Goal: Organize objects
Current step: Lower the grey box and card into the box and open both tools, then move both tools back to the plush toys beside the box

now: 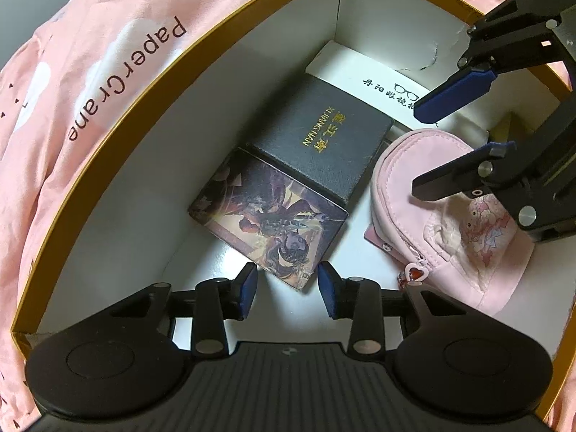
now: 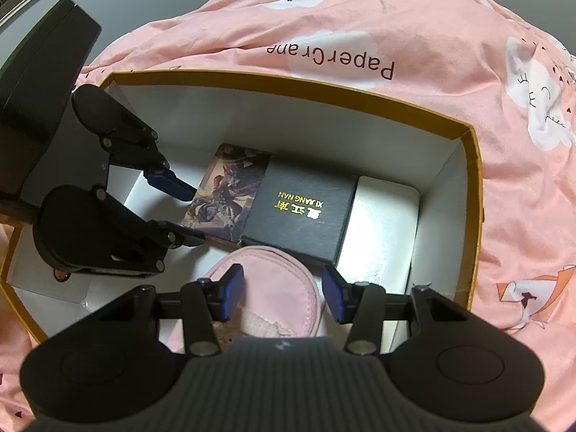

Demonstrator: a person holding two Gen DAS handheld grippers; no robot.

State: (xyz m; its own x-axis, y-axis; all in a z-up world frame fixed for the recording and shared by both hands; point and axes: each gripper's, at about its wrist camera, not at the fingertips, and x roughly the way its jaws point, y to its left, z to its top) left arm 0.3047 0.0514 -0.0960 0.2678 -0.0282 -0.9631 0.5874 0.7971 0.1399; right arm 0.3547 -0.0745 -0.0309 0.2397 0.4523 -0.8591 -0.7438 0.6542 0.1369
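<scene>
Pink printed bedding (image 2: 414, 28) under everything, "PaperCrane" lettering on it. On it sits one open box (image 2: 288, 81), mustard-yellow outside, white inside.

Left gripper (image 1: 288, 288) points steeply down into the box. Jaws part open, blue pads apart with nothing between them; the near corner of the illustrated box (image 1: 268, 221) lies just beyond the tips, at 12 o'clock, and whether a pad touches it I cannot tell. In the right wrist view the same gripper (image 2: 192, 216) comes in from 9 o'clock, fingers straddling that box's left end.

Right gripper (image 2: 282, 293) also tilts down, jaws part open and holding nothing. It hangs over the pink pouch (image 2: 266, 288), which fills the gap between the pads from below; contact not readable. In the left wrist view it (image 1: 417, 147) enters from 2 o'clock, above the pouch (image 1: 432, 194).

Count inside the box, four items:
- one illustrated box, left
- one black case (image 2: 304, 217) with gold lettering, touching it
- one white case (image 2: 385, 223), touching the black one, at the right wall
- one pink pouch, in front of the row, zipper pull with red heart (image 1: 414, 273)
</scene>
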